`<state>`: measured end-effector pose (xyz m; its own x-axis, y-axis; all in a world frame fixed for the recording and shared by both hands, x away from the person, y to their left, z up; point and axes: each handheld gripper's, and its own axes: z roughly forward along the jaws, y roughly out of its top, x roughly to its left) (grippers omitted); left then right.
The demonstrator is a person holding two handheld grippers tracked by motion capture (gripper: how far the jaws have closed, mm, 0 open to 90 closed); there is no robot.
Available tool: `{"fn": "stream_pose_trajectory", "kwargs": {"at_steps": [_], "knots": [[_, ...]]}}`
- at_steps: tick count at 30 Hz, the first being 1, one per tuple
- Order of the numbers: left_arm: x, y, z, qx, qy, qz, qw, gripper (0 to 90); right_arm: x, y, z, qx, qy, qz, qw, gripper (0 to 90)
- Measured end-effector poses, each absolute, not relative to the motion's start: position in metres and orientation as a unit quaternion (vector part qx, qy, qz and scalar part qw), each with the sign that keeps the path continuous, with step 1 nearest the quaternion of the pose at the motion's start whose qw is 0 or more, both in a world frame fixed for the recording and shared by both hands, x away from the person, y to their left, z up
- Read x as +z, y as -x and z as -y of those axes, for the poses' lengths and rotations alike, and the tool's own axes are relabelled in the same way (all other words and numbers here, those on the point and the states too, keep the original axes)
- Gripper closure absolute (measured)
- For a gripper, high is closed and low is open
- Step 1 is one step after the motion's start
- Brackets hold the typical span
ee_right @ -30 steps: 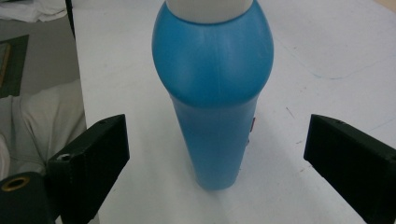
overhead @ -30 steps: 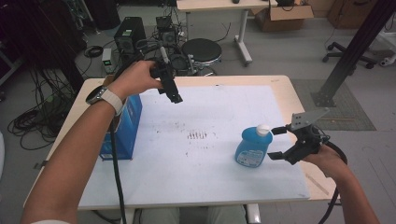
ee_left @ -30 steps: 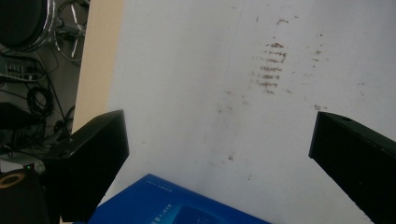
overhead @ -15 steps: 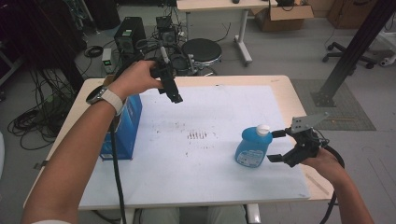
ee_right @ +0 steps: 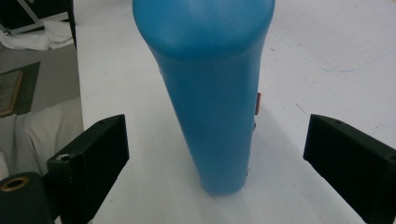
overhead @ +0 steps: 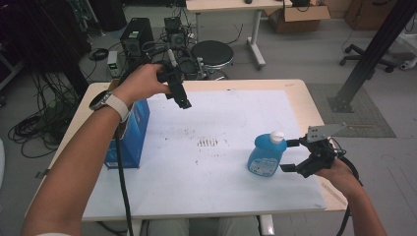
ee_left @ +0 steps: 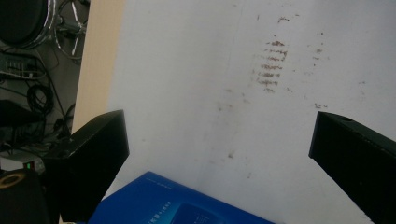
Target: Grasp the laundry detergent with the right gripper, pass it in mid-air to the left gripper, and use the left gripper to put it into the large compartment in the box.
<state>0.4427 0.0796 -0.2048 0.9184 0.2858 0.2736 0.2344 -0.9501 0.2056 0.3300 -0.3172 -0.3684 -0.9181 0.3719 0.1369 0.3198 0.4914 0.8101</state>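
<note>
A blue bottle (overhead: 266, 154) with a white cap stands upright on the white sheet (overhead: 211, 147) at the right. My right gripper (overhead: 292, 156) is open just to its right, jaws wide and apart from it. In the right gripper view the blue bottle (ee_right: 212, 93) stands between and a little beyond the two black jaws. A blue box (overhead: 129, 132) stands at the table's left. My left gripper (overhead: 183, 101) hangs open in the air above the sheet's far left part. The left gripper view looks down on the blue box (ee_left: 177, 203) and the stained sheet.
Brown smudges (overhead: 210, 143) mark the middle of the sheet. The wooden table edge (overhead: 314, 108) runs along the right. A stool (overhead: 215, 51), a computer tower (overhead: 134, 37) and cables stand on the floor behind the table. A black cable (overhead: 123, 191) trails along my left forearm.
My right gripper has drawn slightly back to the right, away from the bottle. The left gripper has stayed where it was.
</note>
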Motion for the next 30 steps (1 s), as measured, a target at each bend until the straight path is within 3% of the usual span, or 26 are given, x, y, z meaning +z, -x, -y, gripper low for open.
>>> {"fn": "stream_pose_trajectory", "kwargs": {"at_steps": [30], "knots": [[-0.209, -0.445, -0.076, 0.149, -0.977, -0.132, 0.082, 5.3, -0.386, -0.339, 0.297, 0.483, -0.185, -0.855, 0.028, 6.8]]}}
